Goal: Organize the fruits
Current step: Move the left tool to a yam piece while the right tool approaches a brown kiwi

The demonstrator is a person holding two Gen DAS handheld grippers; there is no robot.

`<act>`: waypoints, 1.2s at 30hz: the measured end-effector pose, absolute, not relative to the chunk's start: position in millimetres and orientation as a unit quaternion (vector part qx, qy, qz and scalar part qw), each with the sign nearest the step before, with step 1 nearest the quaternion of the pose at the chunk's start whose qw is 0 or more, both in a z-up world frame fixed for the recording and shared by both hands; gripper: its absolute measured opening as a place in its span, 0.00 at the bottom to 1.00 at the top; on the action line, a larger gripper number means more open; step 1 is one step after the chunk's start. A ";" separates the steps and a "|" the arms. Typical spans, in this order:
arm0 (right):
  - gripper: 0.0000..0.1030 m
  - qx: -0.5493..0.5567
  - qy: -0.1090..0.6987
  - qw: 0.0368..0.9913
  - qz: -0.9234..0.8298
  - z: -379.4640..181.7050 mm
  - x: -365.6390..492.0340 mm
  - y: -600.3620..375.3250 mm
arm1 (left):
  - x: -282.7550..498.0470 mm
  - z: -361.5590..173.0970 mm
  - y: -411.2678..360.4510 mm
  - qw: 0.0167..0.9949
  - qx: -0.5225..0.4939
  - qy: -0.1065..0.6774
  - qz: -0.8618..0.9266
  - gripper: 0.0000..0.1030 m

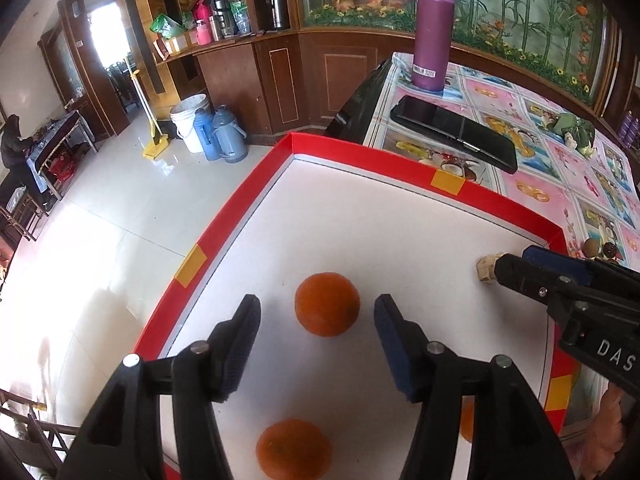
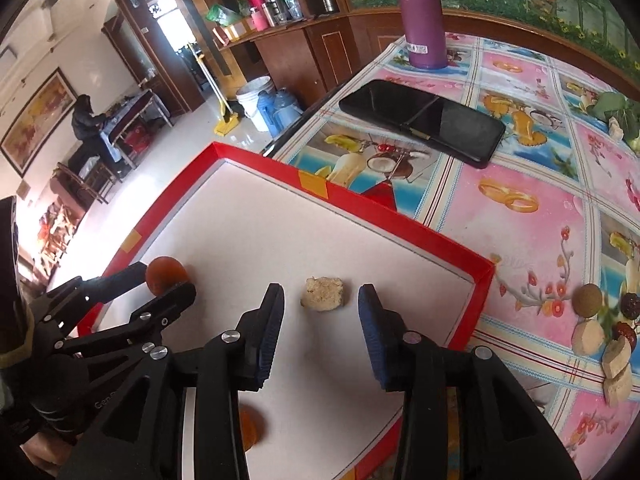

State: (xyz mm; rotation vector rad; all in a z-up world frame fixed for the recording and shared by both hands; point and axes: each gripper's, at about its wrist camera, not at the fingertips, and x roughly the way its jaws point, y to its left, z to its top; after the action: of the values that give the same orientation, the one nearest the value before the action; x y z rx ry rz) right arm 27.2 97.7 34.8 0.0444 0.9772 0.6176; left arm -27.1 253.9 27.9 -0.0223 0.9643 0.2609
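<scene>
A red-rimmed tray [image 1: 240, 216] w/ a white floor is seen on a table covered by a patterned cloth [image 2: 532, 168]. The left gripper [image 1: 316, 312] is held spread apart, nothing grasped; an orange [image 1: 327, 304] lies on the tray floor just beyond its fingertips, lined up w/ the gap, not touched. A 2nd orange [image 1: 294, 450] lies nearer, between the finger arms, and a 3rd is partly hidden at the near right. The right gripper [image 2: 320, 304] is likewise released, w/ a pale crumbly chunk [image 2: 323, 299] on the tray between its fingertips, apart from both. Off the tray, near right on the cloth, a round brownish fruit [image 2: 588, 300] and pale cut pieces [image 2: 588, 338] are seen. Far across the table, a black phone [image 2: 424, 120] lies flat and a purple bottle [image 2: 420, 12] stands upright behind it.
</scene>
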 end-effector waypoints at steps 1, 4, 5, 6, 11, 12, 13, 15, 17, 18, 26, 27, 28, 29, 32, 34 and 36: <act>0.36 0.026 0.454 0.841 0.293 39.2 25.4 91.2 | -30.6 31.7 250.6 0.880 -0.013 0.457 0.125 0.65; 0.36 0.040 0.434 0.851 0.292 49.7 21.5 68.3 | -39.6 42.6 235.8 0.890 -0.020 0.442 0.113 0.70; 0.37 0.043 0.430 0.854 0.290 51.4 20.6 59.8 | -41.7 46.1 228.2 0.892 -0.016 0.438 0.108 0.70; 0.37 0.045 0.426 0.857 0.285 52.7 19.5 50.0 | -43.9 48.9 219.8 0.895 -0.012 0.435 0.103 0.73; 0.37 0.063 0.417 0.868 0.262 56.1 21.4 -4.7 | -48.8 60.5 174.1 0.903 0.005 0.425 0.068 0.75; 0.37 0.072 0.415 0.869 0.258 57.4 21.5 -18.5 | -49.4 61.7 165.2 0.903 0.009 0.424 0.061 0.75; 0.37 0.081 0.412 0.872 0.253 60.2 21.8 -34.2 | -49.1 63.3 154.9 0.904 0.015 0.423 0.055 0.75; 0.37 0.102 0.402 0.876 0.246 65.1 21.2 -67.5 | -48.7 64.2 134.6 0.904 0.029 0.423 0.044 0.75; 0.37 0.119 0.395 0.881 0.231 68.6 21.7 -101.5 | -47.8 63.8 116.2 0.904 0.040 0.425 0.031 0.75; 0.37 0.128 0.394 0.882 0.226 69.5 21.1 -118.3 | -47.2 63.9 104.6 0.903 0.048 0.426 0.024 0.75; 0.37 0.168 0.398 0.885 0.172 61.3 2.9 -220.6 | -40.2 53.9 35.0 0.897 0.100 0.429 -0.027 0.75; 0.37 0.166 0.400 0.886 0.166 59.4 0.1 -230.0 | -38.8 52.7 29.6 0.898 0.104 0.427 -0.033 0.75; 0.37 0.163 0.402 0.887 0.157 57.6 -2.7 -237.6 | -36.8 50.7 23.7 0.898 0.110 0.425 -0.039 0.75; 0.37 0.161 0.404 0.888 0.149 55.4 -4.9 -245.5 | -34.7 47.7 18.3 0.896 0.117 0.426 -0.042 0.75; 0.37 0.161 0.416 0.884 0.140 48.0 -10.3 -266.9 | -25.0 37.0 10.5 0.890 0.128 0.436 -0.043 0.75; 0.37 0.161 0.423 0.881 0.139 45.9 -11.4 -276.0 | -18.7 31.2 9.2 0.886 0.127 0.444 -0.039 0.75; 0.37 0.157 0.427 0.880 0.138 45.7 -12.2 -278.7 | -14.6 28.1 5.4 0.884 0.121 0.449 -0.048 0.75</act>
State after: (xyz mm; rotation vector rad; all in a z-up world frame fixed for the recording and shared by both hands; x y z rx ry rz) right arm -12.2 -278.7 45.7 0.3281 0.8903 0.2886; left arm -14.6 5.4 28.1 0.2523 0.9343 -0.0994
